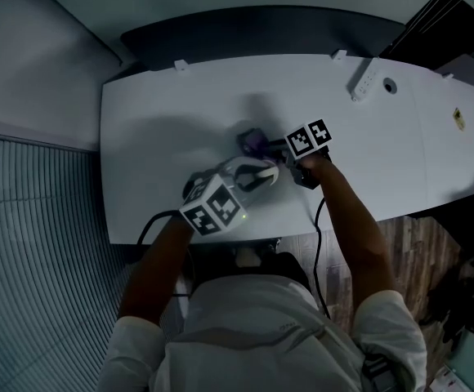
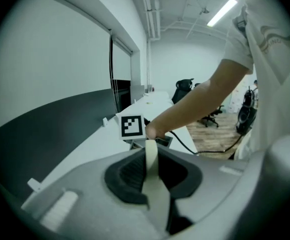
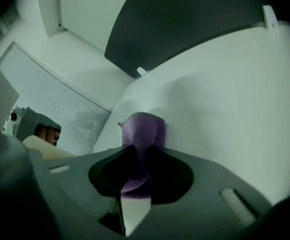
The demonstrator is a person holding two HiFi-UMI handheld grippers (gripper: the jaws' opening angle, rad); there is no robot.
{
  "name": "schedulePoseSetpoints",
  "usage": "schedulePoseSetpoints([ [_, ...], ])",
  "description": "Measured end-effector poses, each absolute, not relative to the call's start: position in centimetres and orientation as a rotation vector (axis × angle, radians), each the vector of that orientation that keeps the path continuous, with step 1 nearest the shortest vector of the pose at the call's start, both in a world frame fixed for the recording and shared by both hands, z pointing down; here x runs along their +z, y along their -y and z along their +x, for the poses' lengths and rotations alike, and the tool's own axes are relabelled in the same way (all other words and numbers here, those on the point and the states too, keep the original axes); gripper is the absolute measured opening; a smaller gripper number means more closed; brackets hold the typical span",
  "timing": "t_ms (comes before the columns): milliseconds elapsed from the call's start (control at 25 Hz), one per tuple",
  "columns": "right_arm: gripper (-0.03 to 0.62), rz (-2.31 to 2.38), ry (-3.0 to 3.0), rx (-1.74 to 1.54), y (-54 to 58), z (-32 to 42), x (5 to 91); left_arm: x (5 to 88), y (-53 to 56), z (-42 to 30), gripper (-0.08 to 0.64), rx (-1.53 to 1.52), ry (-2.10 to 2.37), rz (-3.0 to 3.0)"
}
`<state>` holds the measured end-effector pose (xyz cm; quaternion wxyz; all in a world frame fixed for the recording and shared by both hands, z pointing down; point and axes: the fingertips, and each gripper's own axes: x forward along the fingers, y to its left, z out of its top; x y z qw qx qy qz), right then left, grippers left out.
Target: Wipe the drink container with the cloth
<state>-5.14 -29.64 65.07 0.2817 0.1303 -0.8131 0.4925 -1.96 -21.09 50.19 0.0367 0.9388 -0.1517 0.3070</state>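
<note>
head view: white table (image 1: 163, 121). left gripper (image 1: 253, 178) l. of centre, jaws closed on cream drink container (image 1: 263, 168). right gripper (image 1: 268, 145) just beyond it, jaws clamped on purple cloth (image 1: 251, 140). cloth lies just behind the drink container, very near; contact btw the two can't be told.

left gripper view: jaws pinched on a thin cream wall of the drink container (image 2: 154, 184), seen edge-on, running up btw the pads and past the tips. marker cube (image 2: 132, 126) of right gripper close ahead; person's forearm (image 2: 195, 104) reaches down to it.

right gripper view: jaws shut on the cloth (image 3: 142, 134). cloth bunches up past the tips, its lower end showing through the gap. table top beyond.
</note>
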Motion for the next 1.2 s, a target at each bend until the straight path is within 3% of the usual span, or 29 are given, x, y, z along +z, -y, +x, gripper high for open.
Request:
schedulePoseSetpoints([
  [120,0.092,0.379,2.199,1.206,29.8,-5.1,64.9,50.0,21.2,-2.1,0.046,0.923,0.481,2.871],
  [440,0.094,0.668,2.442,1.308,31.7,-1.9,59.2,50.2,21.0,-2.1,0.058,0.956,0.51,2.904],
  [560,0.093,0.814,2.542,1.269,31.5,0.3,56.2,49.7,20.7,-1.9,0.161,0.922,0.521,2.91],
  [800,0.092,1.171,2.638,1.183,29.6,6.5,52.7,45.6,20.9,-2.4,0.19,0.695,0.703,2.935],
  [920,0.093,1.346,2.655,1.1,27.9,9.3,50.5,42.6,21.0,-3.8,0.166,0.545,0.857,2.922],
  [1120,0.094,1.491,2.681,0.819,24.4,10.6,44.9,38.1,20.4,-7.6,0.005,0.306,1.118,2.858],
  [1200,0.095,1.515,2.703,0.716,23.1,10.3,42.1,35.9,19.6,-8.7,0.005,0.218,1.17,2.866],
])
